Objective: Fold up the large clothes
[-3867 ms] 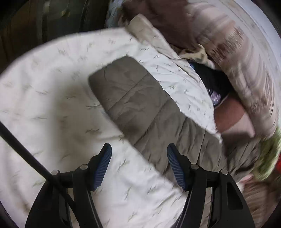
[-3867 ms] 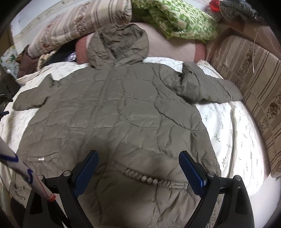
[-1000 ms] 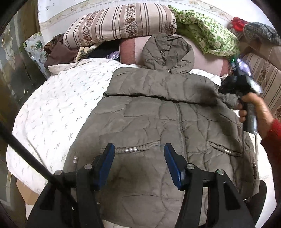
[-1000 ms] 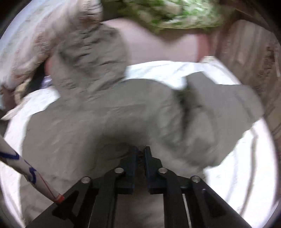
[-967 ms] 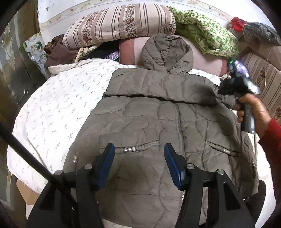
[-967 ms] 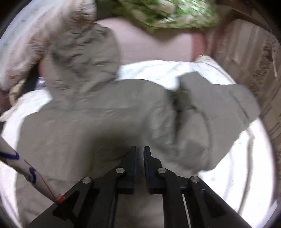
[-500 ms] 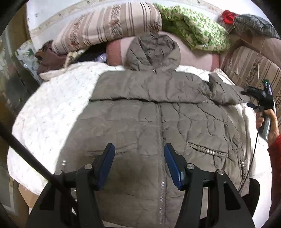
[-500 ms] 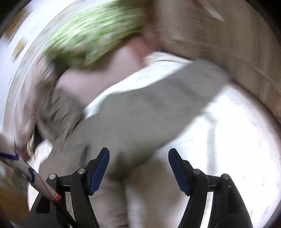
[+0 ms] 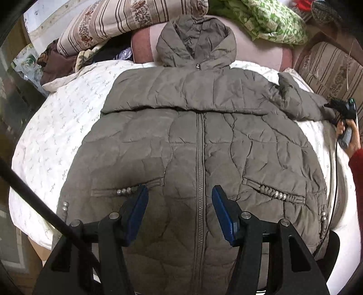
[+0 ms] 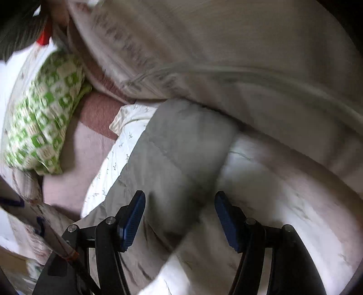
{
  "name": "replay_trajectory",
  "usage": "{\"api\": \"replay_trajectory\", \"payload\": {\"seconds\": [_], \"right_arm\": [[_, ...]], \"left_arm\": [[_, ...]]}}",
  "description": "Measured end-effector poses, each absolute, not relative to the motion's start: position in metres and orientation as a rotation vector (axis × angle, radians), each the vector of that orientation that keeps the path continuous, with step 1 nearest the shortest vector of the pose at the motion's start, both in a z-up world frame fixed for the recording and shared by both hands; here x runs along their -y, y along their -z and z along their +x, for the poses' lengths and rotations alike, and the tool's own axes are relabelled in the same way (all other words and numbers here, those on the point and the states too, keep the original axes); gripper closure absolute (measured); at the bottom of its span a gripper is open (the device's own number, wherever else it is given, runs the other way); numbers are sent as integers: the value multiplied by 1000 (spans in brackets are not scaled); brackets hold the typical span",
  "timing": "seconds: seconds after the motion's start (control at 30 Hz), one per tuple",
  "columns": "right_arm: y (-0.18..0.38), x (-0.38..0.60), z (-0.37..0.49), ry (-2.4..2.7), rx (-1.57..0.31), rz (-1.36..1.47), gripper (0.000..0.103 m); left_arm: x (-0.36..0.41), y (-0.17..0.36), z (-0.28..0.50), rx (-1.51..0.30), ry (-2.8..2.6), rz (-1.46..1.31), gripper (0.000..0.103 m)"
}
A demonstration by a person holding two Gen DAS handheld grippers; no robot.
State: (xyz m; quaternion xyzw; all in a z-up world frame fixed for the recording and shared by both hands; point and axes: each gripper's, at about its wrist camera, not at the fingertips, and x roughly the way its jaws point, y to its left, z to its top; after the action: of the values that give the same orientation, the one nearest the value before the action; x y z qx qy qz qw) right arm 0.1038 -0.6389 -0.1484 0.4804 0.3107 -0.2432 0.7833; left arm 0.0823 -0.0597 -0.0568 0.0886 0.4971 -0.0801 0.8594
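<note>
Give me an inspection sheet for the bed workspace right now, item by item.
Surface: white patterned quilt on the bed.
Job's things: olive hooded jacket lying front up, zipped, one sleeve folded across the chest, other sleeve stretched outward.
Clutter: striped pillow, green patterned cloth, dark clothes at the head end.
Grippers: left gripper open above the hem; right gripper open over the sleeve, jaws just narrowing, nothing gripped.
Cables: black cable at left.
Surroundings: striped sofa.
</note>
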Motion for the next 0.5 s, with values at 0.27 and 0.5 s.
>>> {"api": "replay_trajectory", "payload": {"seconds": [0.27, 0.5], "right_arm": [[94, 639, 98, 603, -662, 886, 92], [-9, 588, 82, 540, -580, 740, 94]], "left_arm": [[42, 58, 78, -1042, 180, 150, 46], [11, 48, 62, -1001, 182, 89, 46]]}}
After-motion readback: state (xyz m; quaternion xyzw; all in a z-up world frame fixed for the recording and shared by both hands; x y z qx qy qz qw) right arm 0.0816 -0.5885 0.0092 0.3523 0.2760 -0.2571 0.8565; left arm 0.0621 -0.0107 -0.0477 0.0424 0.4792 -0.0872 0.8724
